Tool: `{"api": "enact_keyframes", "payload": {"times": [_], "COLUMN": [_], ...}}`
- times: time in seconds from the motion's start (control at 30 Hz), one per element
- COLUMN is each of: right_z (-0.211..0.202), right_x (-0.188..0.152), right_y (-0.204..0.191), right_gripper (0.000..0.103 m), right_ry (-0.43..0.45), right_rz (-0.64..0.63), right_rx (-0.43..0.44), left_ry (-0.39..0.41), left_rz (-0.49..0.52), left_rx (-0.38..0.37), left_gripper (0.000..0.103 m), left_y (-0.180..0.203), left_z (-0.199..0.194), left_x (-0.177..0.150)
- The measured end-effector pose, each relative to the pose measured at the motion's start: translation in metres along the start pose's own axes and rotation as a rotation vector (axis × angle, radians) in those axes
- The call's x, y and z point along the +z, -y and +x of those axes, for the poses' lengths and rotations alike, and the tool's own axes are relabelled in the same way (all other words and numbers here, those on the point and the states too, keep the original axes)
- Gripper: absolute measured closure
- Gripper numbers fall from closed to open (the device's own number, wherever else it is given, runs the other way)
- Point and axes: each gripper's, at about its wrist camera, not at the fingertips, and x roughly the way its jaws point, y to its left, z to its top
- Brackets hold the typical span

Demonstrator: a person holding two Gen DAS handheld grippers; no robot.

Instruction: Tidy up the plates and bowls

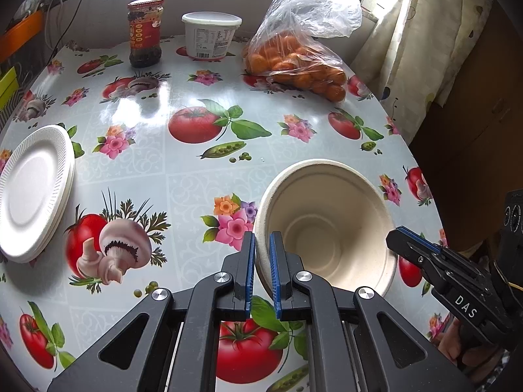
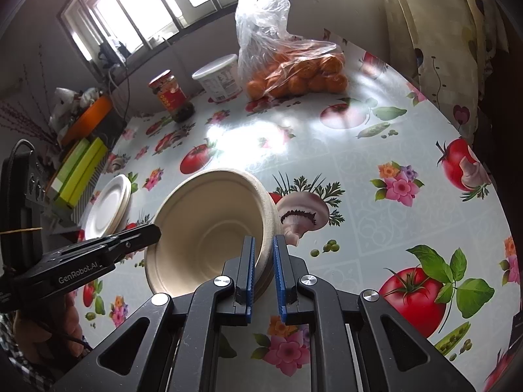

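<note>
- Glossy oilcloth covers my desk [image 1: 196,176], pale grey with printed tomatoes, mushrooms, pea pods and pink flowers, and window glare pools near its middle.
- My left gripper [image 1: 262,254] has its blue-padded fingers [image 1: 251,261] nearly closed on the near-left rim of the beige pulp bowl [image 1: 330,225], one finger outside the wall and one inside.
- My right gripper [image 2: 263,258] pinches the opposite rim of that bowl [image 2: 209,225] the same way, its fingers [image 2: 251,261] narrow with the wall between them.
- From the right wrist view the bowl sits tilted, its mouth turned toward the camera; I cannot tell whether its base touches the desk.
- White foam plates [image 1: 32,192] lie stacked at the left edge of the desk, well apart from the bowl.
- At the far edge stand a red-labelled jar [image 1: 144,32], a white lidded tub [image 1: 210,34] just beside it, and a clear plastic bag of oranges [image 1: 294,62] to the right.
- Behind the desk I see a barred window [image 2: 137,16] above a grey wall, with cables hanging from the sill.
- A patterned curtain [image 1: 421,39] hangs on the right side of the room.
- Yellow-green boxes [image 2: 78,173] and an orange item sit just off the desk's left side.
</note>
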Motion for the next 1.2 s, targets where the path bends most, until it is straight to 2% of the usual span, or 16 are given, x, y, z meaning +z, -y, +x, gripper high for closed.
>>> {"api": "enact_keyframes", "payload": {"times": [0.2,0.57,0.63,0.7,0.9,0.97,1.03,1.2], "right_z": [0.0,0.002,0.002,0.002,0.001,0.0,-0.002,-0.01], "right_x": [0.0,0.0,0.0,0.0,0.001,0.002,0.003,0.002], "right_y": [0.001,0.002,0.001,0.002,0.002,0.002,0.002,0.006], "right_gripper": [0.091,0.081,0.08,0.079,0.072,0.07,0.069,0.065], "right_ry": [-0.001,-0.003,-0.004,-0.004,0.0,0.006,0.018,0.039], "right_rz": [0.002,0.007,0.006,0.006,0.008,0.011,0.013,0.022], "right_rx": [0.0,-0.003,-0.002,-0.001,0.002,0.008,0.009,0.005], "left_ry": [-0.002,-0.005,-0.005,-0.004,0.011,0.024,0.041,0.081], "left_rz": [0.0,0.0,0.002,0.002,0.007,0.018,0.025,0.027], "left_rx": [0.003,0.011,0.011,0.007,0.02,0.03,0.042,0.051], "left_gripper": [0.094,0.088,0.082,0.079,0.078,0.073,0.063,0.062], "left_y": [0.0,-0.003,-0.002,-0.002,-0.001,0.0,0.001,0.001], "left_z": [0.0,0.002,0.003,0.003,0.0,-0.003,-0.006,-0.013], "left_x": [0.0,0.001,0.001,0.0,0.0,-0.001,-0.003,-0.007]}}
